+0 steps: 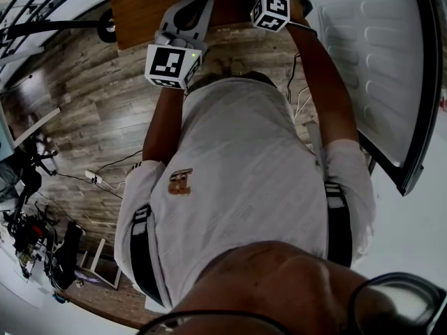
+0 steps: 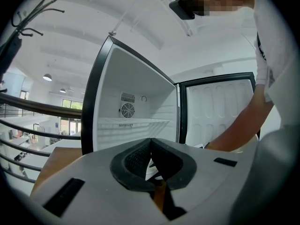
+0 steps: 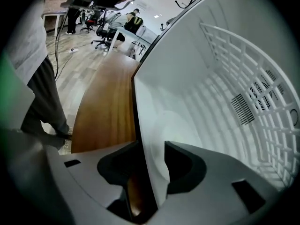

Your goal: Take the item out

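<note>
A small fridge stands open, its inside white with a fan grille and a bare shelf; I see no item in it. Its door is swung wide to the right. My right gripper is open, and the white front edge of the fridge body passes between its jaws with gaps on both sides. A wire shelf shows beyond it. My left gripper points at the fridge from a short way off, jaws shut, tips meeting, holding nothing.
The wooden table top lies to the left of the fridge, also in the right gripper view. The person's arm reaches across on the right. Cables and a power strip lie on the plank floor; office chairs stand far off.
</note>
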`<action>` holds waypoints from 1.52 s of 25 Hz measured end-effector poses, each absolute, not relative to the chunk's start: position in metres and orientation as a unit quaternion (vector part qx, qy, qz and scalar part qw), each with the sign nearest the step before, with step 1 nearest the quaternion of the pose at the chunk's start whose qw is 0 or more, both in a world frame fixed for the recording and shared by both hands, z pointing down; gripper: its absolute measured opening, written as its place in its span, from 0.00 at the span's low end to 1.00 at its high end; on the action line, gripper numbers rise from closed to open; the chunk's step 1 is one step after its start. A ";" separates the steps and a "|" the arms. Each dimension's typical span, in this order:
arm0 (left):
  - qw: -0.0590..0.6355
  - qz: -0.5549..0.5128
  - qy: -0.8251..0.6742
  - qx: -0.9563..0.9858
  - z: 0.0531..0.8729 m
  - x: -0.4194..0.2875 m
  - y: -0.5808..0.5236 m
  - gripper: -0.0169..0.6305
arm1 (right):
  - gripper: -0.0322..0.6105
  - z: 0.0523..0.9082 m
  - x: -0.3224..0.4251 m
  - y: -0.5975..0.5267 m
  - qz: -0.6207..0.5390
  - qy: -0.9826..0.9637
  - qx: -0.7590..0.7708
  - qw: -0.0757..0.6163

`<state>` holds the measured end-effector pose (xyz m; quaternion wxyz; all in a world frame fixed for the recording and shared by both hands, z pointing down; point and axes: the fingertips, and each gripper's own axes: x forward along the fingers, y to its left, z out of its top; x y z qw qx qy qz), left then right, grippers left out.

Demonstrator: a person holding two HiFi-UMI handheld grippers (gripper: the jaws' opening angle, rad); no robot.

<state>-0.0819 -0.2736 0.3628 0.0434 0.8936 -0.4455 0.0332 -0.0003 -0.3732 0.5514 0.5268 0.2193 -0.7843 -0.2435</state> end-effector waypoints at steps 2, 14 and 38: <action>0.044 0.035 -0.446 0.893 0.367 -0.082 -0.273 0.05 | 0.32 0.557 0.002 -0.373 -0.245 -0.781 0.216 0.532; 0.055 0.040 -0.446 0.892 0.370 -0.084 -0.274 0.05 | 0.28 0.555 0.005 -0.375 -0.256 -0.770 0.214 0.543; 0.058 0.049 -0.431 0.899 0.374 -0.075 -0.274 0.05 | 0.16 0.547 0.003 -0.354 -0.331 -0.746 0.249 0.522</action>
